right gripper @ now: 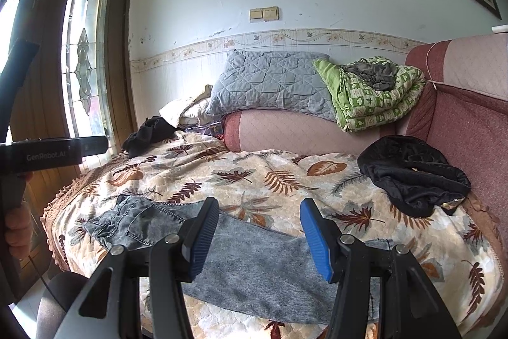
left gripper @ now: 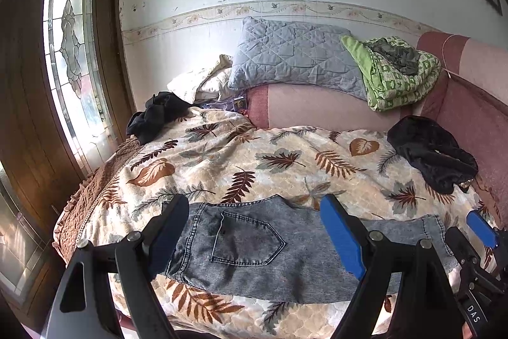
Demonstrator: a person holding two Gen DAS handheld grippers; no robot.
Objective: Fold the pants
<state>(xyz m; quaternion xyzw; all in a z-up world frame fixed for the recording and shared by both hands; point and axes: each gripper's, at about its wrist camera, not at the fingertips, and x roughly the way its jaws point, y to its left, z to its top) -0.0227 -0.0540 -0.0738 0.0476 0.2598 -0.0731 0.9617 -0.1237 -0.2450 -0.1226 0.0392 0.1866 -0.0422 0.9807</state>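
Note:
Grey washed jeans lie flat along the near edge of the leaf-patterned cover, waist to the left and a back pocket facing up. My left gripper hovers over the waist end, jaws wide open with nothing between the pads. In the right wrist view the jeans run from the crumpled waist at the left to the leg end at the right. My right gripper stands open above the leg part, its blue pads apart and holding nothing. Its blue fingertip also shows at the right edge of the left wrist view.
A black garment is bunched at the right by the pink backrest. Another dark garment lies at the far left corner. A grey pillow and a green blanket rest on the back cushion. A wooden door with glass stands left.

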